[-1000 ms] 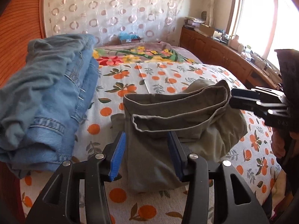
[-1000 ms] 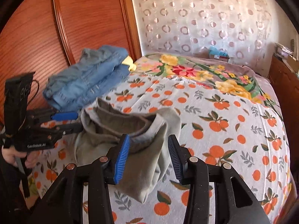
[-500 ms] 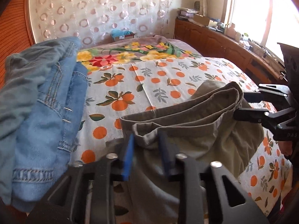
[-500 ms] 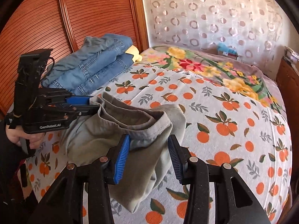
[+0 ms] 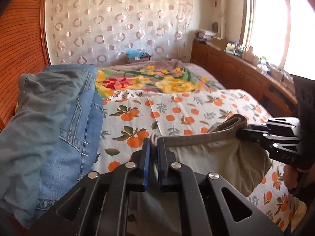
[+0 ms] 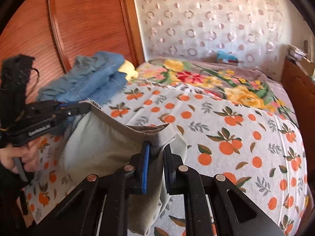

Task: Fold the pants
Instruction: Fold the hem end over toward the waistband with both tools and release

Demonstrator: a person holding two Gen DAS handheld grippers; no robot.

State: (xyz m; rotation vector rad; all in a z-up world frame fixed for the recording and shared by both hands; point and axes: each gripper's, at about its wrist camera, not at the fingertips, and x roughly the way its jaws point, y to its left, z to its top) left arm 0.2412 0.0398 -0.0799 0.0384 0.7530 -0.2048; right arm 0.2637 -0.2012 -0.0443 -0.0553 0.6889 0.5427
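The olive-grey pants point(image 5: 216, 157) hang stretched by the waistband between the two grippers, above the orange-print bedsheet point(image 5: 177, 106), with the fabric sagging toward the sheet below the band. The left gripper point(image 5: 153, 147) is clamped on one end of the waistband, its blue-padded fingers point(image 5: 146, 157) pressed nearly together with cloth between them. The right gripper point(image 6: 156, 153) is clamped on the other end, a fold of band bunched between its pads; in the left wrist view the same gripper point(image 5: 242, 132) shows at the far end of the band, gripping it. Whether each grip takes both layers of the waistband cannot be told from these angles.

A stack of folded blue jeans point(image 5: 59, 118) lies on the bedsheet just beside the pants, on the left gripper's side, against the wooden headboard point(image 6: 82, 19). Beyond the pants, a floral blanket point(image 5: 149, 78) covers the far part of the bed. A small cardboard box point(image 5: 138, 58) with something turquoise in it sits past the blanket, by the circle-patterned curtain point(image 5: 118, 19).
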